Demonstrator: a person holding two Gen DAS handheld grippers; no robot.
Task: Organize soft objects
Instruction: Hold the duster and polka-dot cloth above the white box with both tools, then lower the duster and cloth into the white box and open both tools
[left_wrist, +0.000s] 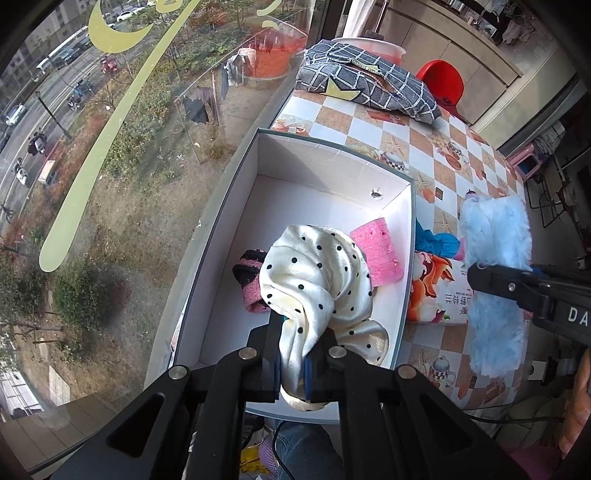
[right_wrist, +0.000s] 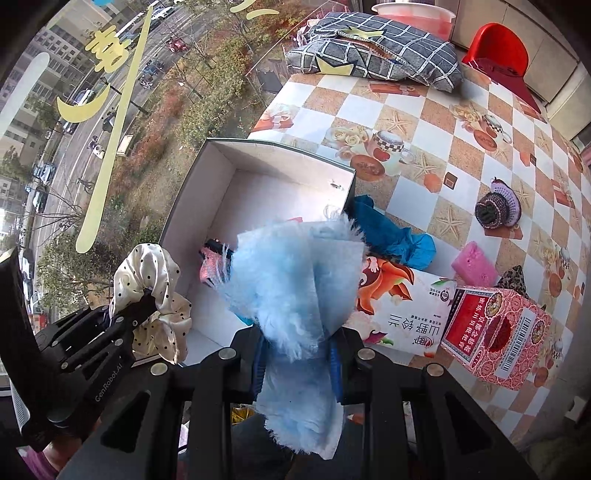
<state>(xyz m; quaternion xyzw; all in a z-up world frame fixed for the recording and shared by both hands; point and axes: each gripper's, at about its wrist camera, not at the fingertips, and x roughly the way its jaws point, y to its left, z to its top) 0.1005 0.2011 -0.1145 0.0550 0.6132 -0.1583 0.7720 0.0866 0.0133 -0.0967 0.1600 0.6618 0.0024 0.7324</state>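
Observation:
My left gripper (left_wrist: 293, 354) is shut on a cream polka-dot scrunchie (left_wrist: 317, 280) and holds it over the near end of the open white box (left_wrist: 240, 206). In the box lie a pink sponge (left_wrist: 376, 251) and a pink-and-black sock (left_wrist: 249, 280). My right gripper (right_wrist: 297, 363) is shut on a fluffy light-blue cloth (right_wrist: 291, 280), held above the table to the right of the box (right_wrist: 207, 206). The scrunchie (right_wrist: 155, 291) and the left gripper (right_wrist: 138, 306) show at the left of the right wrist view. The blue cloth (left_wrist: 495, 266) shows at the right of the left wrist view.
On the checked table (right_wrist: 436, 155) lie a blue cloth (right_wrist: 391, 236), a tissue pack with a fox (right_wrist: 399, 310), a red box (right_wrist: 495, 332), a second pink sponge (right_wrist: 474, 264), a knitted hat (right_wrist: 496, 208) and a plaid pillow (right_wrist: 373, 48). A window runs along the left.

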